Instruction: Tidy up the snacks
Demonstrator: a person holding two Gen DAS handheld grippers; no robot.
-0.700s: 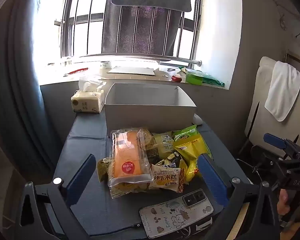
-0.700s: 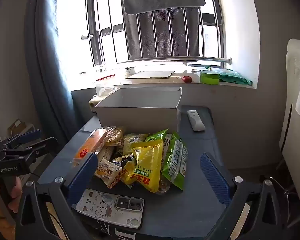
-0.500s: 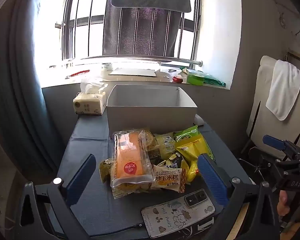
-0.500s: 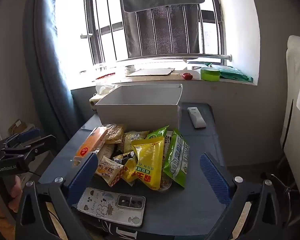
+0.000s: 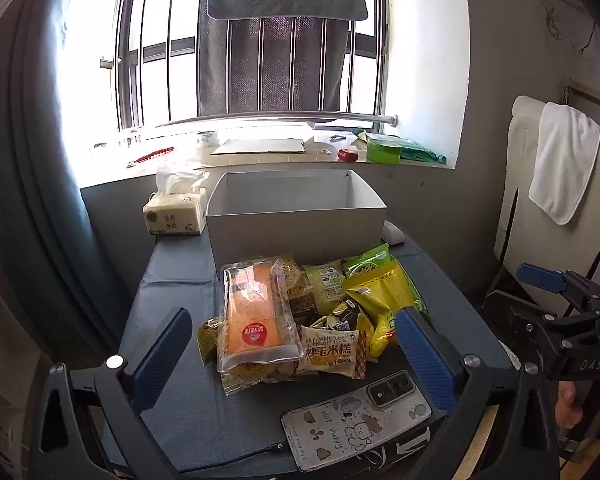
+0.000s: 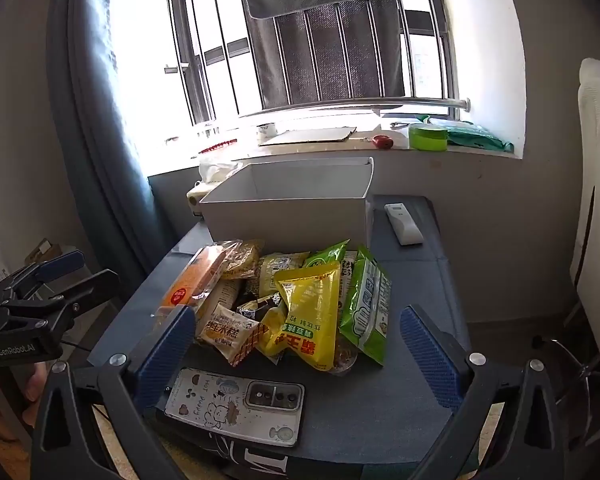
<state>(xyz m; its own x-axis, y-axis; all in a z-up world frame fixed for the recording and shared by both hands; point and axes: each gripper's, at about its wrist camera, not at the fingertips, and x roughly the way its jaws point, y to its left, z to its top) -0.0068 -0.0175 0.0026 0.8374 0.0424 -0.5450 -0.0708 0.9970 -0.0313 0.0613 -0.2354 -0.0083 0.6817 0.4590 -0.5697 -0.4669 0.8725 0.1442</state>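
A heap of wrapped snacks (image 5: 312, 312) is shown at the middle of the dark blue table (image 5: 172, 280), just before the open white cardboard box (image 5: 296, 216) at its far edge. The left gripper (image 5: 292, 344) is held wide and empty; the clear-wrapped orange cake (image 5: 254, 312), topmost at the heap's left, is best taken across its narrow width. The right gripper (image 6: 296, 340), equally wide and empty, is best kept off the patterned phone (image 6: 236, 404) at the near edge.

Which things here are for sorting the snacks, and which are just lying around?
For the job: snack pile, white box.
Lying about: phone, tissue pack, remote, green tape roll, white towel.
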